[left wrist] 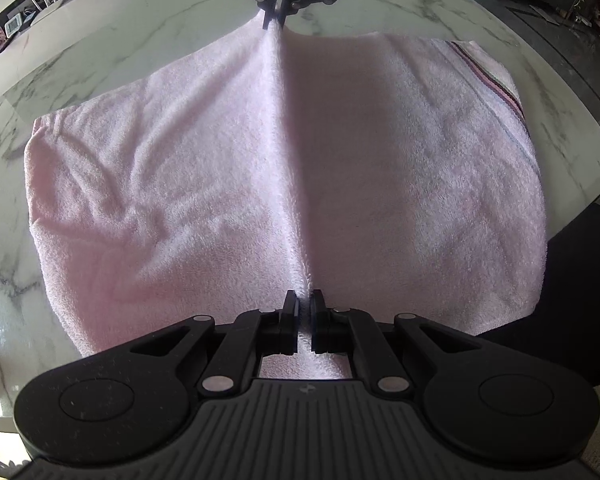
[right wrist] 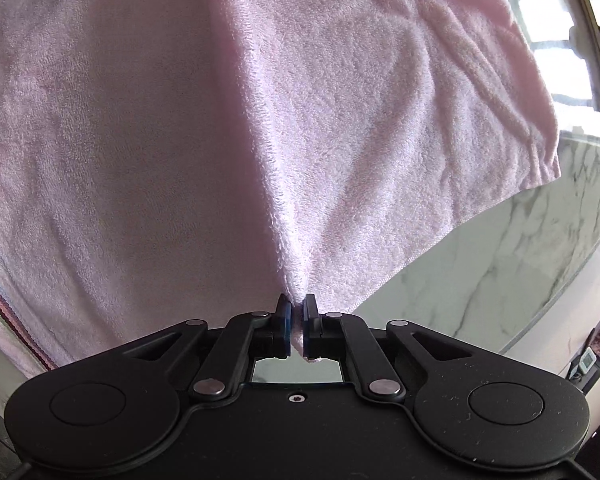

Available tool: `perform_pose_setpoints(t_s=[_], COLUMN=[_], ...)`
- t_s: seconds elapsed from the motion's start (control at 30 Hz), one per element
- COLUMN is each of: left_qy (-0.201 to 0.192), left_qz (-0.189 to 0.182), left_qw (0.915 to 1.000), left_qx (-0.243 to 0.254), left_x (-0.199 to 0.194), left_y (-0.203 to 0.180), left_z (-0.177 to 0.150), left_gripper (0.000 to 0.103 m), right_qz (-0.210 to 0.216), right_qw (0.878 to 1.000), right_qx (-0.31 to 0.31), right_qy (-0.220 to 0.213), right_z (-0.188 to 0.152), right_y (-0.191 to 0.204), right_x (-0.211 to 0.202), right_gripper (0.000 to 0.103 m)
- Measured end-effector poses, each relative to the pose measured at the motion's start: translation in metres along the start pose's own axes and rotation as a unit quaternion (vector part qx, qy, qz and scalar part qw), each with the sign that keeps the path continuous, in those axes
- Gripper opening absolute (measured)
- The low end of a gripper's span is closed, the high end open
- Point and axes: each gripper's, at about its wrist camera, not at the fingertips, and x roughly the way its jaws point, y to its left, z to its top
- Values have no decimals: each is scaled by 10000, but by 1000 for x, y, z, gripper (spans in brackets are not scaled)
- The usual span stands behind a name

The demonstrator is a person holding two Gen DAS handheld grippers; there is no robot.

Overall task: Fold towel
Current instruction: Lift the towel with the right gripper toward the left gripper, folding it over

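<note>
Pink towel [left wrist: 204, 184] spread over the marble-patterned bench [left wrist: 100, 52], pulled up into one taut ridge running straight between the two grippers. Striped band [left wrist: 488, 78] visible along the towel's far-right edge in the left wrist view, same band at the lower-left edge [right wrist: 8, 308] in the right wrist view.

Left gripper [left wrist: 305, 308] low at the near edge of the towel, pointing forward along the ridge, roughly level with the cloth. Fingers [left wrist: 290, 316] drawn close together with a narrow fold of terry pinched between them; a strip of cloth also showing in the opening behind the pads.

Right gripper [left wrist: 275, 20] at the opposite edge of the towel, seen head-on from the left wrist view at the top of the frame, facing the left gripper. Fingers [left wrist: 267, 16] closed on the peak of the ridge there. In its own view, right gripper [right wrist: 297, 312] tilted so the towel fills most of the frame, fingers [right wrist: 284, 320] clamped on a small tuft of the edge, cloth fanning out from the pinch to both sides.

Towel sloping down from the ridge on either side, wrinkled on one half, smoother on the other. One corner hanging free [right wrist: 540, 160] above the bench [right wrist: 480, 264] in the right wrist view. Bright window [right wrist: 556, 40] beyond that corner.
</note>
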Motion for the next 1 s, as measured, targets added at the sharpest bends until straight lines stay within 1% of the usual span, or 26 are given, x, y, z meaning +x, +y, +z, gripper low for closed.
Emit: perform_pose_setpoints(t_s=[0.17,0.27,0.4,0.47,0.5,0.6,0.7,0.8,0.87,0.93,1.0], left_qy=[-219,-359,-610,-750,-823,-1047,-1250,-1514,-1656,-1803,-1887], left_qz=[359,615,1092,1331,1451,1778,2036,2283,2376,2451,2464], left_qw=[9988,9966,9894,9843,9813,9715,9617,9499,9441,9380,9349], left_qx=[231,425,732,885,961,1166,1343,1505,1574,1659,1721], left_x=[-21,-39,-67,-81,-88,-108,-127,-149,-160,-170,-174], left_y=[11,21,35,39,40,42,45,44,43,41,40], left_z=[4,8,21,32,37,57,75,99,112,126,137], left_gripper=[4,4,4,4,4,4,4,4,4,4,4], right_qz=[-214,-373,-704,-862,-938,-1198,-1430,-1694,-1863,-2023,-2120], right_qw=[9972,9923,9813,9745,9706,9544,9383,9194,9056,8891,8770], right_qx=[676,1131,1711,1981,2124,2640,3063,3464,3717,4008,4212], right_qy=[219,332,526,607,635,709,730,779,836,888,923], right_z=[-8,-12,-17,-19,-27,-53,-54,-59,-62,-68,-76], right_y=[7,10,18,22,22,20,24,23,18,16,9], right_x=[-29,-51,-87,-101,-108,-136,-160,-183,-199,-213,-220], right_gripper=[3,3,3,3,3,3,3,3,3,3,3])
